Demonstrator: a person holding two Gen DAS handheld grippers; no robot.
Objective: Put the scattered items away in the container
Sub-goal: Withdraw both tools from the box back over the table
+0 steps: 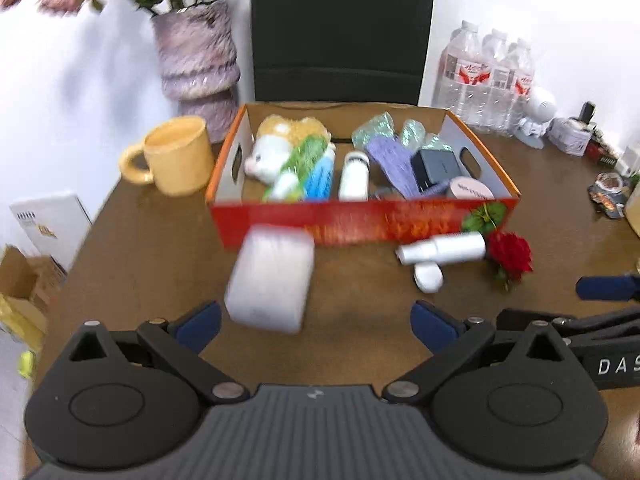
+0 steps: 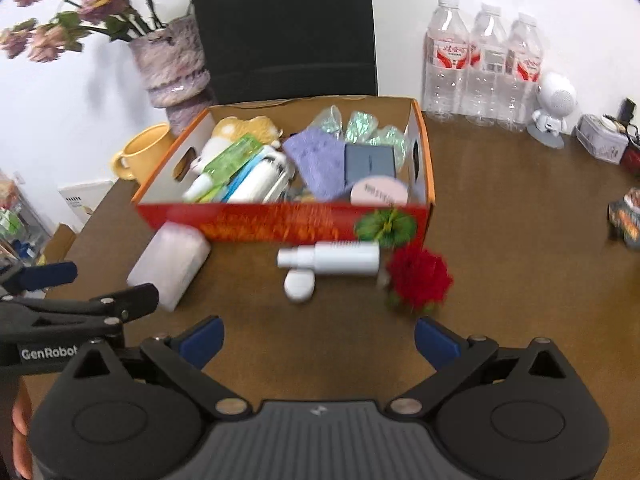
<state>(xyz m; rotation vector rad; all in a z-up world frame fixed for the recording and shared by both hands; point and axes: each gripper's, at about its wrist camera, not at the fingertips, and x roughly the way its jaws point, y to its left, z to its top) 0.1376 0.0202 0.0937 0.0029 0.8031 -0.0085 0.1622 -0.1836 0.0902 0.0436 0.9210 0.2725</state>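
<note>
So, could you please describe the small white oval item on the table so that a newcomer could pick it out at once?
Start at the red cardboard box in the middle of the brown table. In front of its near wall lies a white spray bottle on its side, with a red rose to its right. The small white oval case sits just below the bottle's nozzle end, low, rounded and pebble-like.

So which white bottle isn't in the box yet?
The white spray bottle lying on its side on the table, in front of the red box beside the red rose. The other white bottle already lies inside the box.
</note>
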